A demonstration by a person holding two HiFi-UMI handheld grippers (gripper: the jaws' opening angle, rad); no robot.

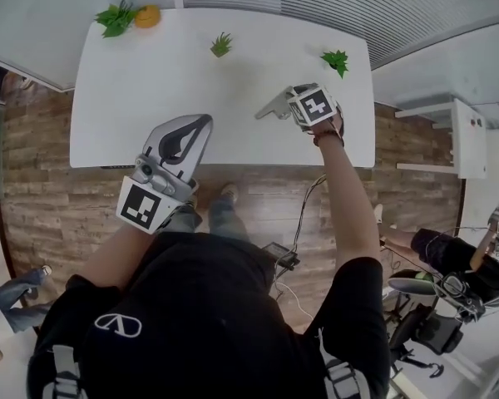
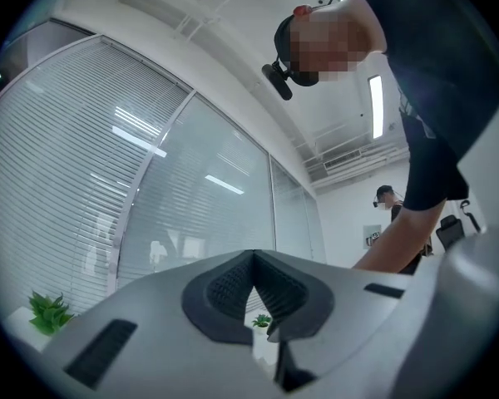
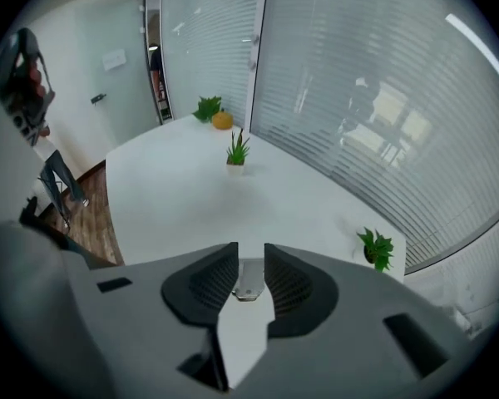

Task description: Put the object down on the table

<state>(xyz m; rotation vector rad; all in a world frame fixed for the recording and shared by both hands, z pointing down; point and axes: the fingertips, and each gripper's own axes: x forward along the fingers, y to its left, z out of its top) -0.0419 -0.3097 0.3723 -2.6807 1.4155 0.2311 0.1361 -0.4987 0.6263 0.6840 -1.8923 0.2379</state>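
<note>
My right gripper (image 1: 263, 113) reaches low over the white table (image 1: 141, 90), its tips pointing left near the table's middle. In the right gripper view its jaws (image 3: 249, 263) stand narrow around a small flat grey metallic object (image 3: 248, 284), and both pads appear to touch its sides. My left gripper (image 1: 201, 125) hangs at the table's near edge, tilted upward. Its pads meet at the tip (image 2: 253, 260) with nothing between them, and it looks at blinds and ceiling.
Small potted plants stand on the table at the back middle (image 1: 221, 45) and back right (image 1: 336, 60). A leafy plant (image 1: 115, 18) beside an orange object (image 1: 147, 16) sits at the back left corner. Another person (image 1: 449, 254) and a chair (image 1: 428, 327) are off right.
</note>
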